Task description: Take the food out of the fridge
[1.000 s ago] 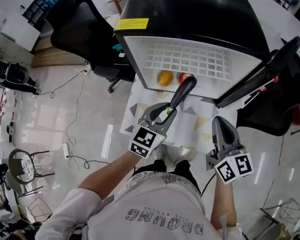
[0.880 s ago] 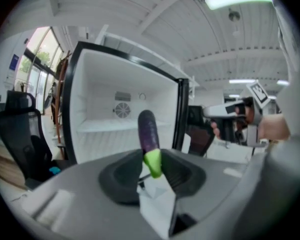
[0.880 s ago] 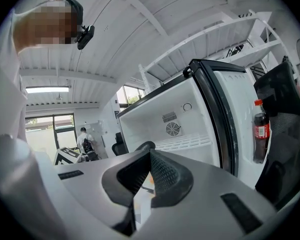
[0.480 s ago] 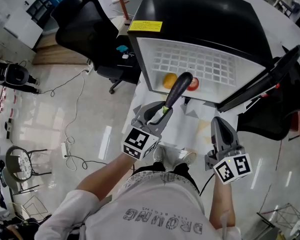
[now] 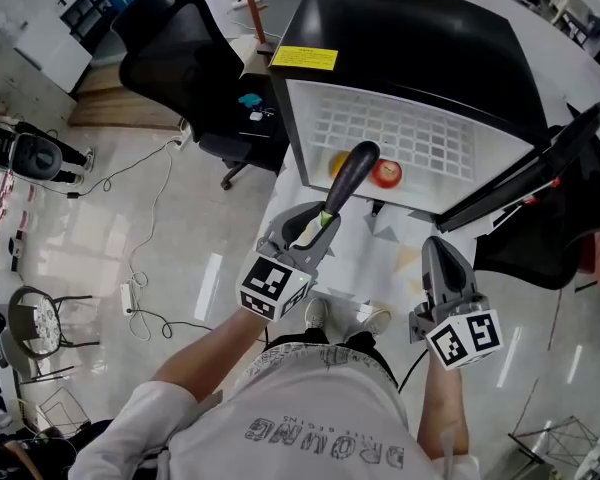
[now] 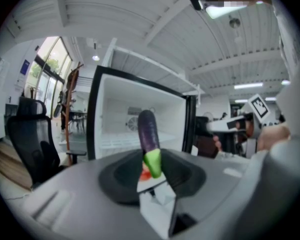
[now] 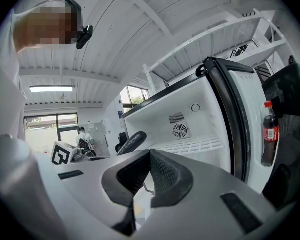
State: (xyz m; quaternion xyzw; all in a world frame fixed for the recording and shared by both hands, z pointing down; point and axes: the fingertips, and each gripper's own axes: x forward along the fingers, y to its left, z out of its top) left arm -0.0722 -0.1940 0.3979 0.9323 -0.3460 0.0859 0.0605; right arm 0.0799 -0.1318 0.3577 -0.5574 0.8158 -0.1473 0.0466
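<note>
Head view: left gripper (image 5: pixel 310 230) clamps the long dark-purple eggplant (image 5: pixel 348 176) in front of the open black, white-lined fridge (image 5: pixel 410 48); a round red tomato (image 5: pixel 385 173) lies inside.
Left gripper view: the hold is at the green stem end only, so the eggplant could pivot or slip out.
Right gripper view: right gripper (image 7: pixel 149 156) has its jaws together on nothing, so it gives no support.

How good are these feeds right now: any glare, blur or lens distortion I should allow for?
Head view: sharp, with glare streaks on the floor and a bright fridge interior. Left gripper view: fisheye, dark corners, soft throughout, though the eggplant reads clearly; windows at left washed out. Right gripper view: fisheye bows the fridge's straight edges; bottle legible.
</note>
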